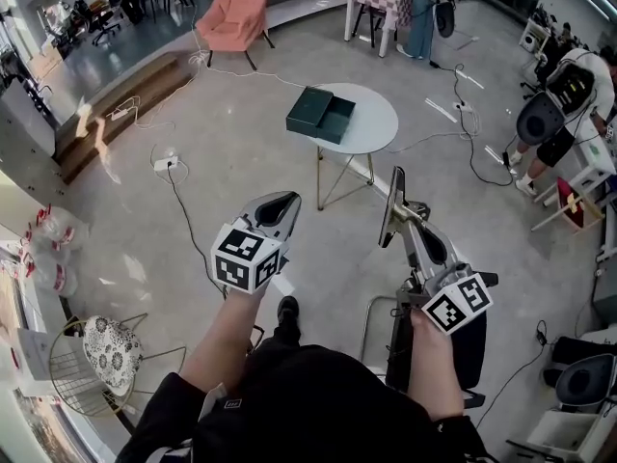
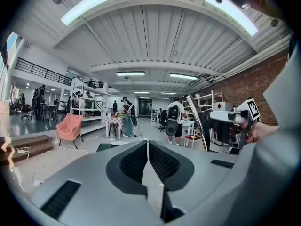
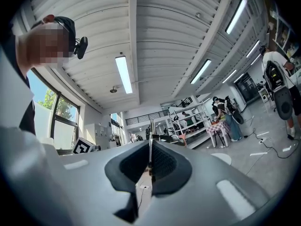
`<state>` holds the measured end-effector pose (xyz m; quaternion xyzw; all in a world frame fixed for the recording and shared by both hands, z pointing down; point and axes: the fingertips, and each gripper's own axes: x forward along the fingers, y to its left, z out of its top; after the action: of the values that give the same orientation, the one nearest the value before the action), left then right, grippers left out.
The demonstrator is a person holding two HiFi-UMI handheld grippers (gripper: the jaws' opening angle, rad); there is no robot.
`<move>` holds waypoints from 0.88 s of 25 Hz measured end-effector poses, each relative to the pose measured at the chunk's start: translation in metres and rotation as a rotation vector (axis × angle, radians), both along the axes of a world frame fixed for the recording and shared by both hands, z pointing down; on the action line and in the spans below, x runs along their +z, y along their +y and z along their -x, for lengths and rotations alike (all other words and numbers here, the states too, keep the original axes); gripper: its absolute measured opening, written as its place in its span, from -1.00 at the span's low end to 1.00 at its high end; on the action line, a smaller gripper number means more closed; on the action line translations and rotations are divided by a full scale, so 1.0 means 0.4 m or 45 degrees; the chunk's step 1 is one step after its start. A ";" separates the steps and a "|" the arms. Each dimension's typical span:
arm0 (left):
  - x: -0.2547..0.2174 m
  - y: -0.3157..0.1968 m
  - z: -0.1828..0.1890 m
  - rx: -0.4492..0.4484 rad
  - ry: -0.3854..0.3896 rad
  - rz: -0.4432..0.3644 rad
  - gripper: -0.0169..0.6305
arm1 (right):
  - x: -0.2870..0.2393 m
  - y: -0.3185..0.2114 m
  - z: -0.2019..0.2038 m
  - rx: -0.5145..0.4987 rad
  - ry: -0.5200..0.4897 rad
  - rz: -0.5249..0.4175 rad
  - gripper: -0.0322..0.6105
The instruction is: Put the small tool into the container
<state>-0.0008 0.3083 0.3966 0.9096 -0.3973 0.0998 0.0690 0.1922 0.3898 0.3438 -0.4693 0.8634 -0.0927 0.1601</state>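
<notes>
A dark green box (image 1: 321, 114), lid open, lies on a small round white table (image 1: 371, 123) some way ahead on the floor. My right gripper (image 1: 409, 222) is shut on a thin flat dark tool (image 1: 393, 201) that stands up out of the jaws. In the right gripper view the tool (image 3: 150, 132) is a narrow strip clamped between the pads. My left gripper (image 1: 280, 212) is shut with nothing in it, level with the right one and well short of the table. From the left gripper view, the green box (image 2: 104, 147) shows low ahead and the tool (image 2: 197, 122) at the right.
A pink armchair (image 1: 234, 13) stands beyond the table. Cables and a power strip (image 1: 164, 163) run across the floor to the left. A wire chair (image 1: 106, 350) is at my lower left, a black chair (image 1: 434, 340) under my right arm. People (image 1: 564, 104) stand at the right.
</notes>
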 end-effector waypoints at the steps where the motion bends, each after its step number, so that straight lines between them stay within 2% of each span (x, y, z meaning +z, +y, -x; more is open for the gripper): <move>1: 0.007 -0.022 0.003 0.011 -0.001 0.007 -0.90 | 0.005 -0.023 0.007 0.004 0.002 0.013 -0.87; 11: -0.014 -0.300 0.124 0.048 0.033 0.002 -0.90 | 0.019 -0.295 0.143 0.013 0.005 0.115 -0.86; 17: 0.009 -0.394 0.189 0.063 0.040 0.033 -0.90 | 0.017 -0.404 0.229 0.004 0.009 0.119 -0.86; 22: 0.033 -0.447 0.213 0.067 0.043 0.064 -0.90 | 0.065 -0.465 0.243 0.020 -0.019 0.193 -0.86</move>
<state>-0.0861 0.1294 0.4099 0.9193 -0.3695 0.0960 0.0958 0.0948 0.2038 0.3697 -0.4862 0.8490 -0.1599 0.1312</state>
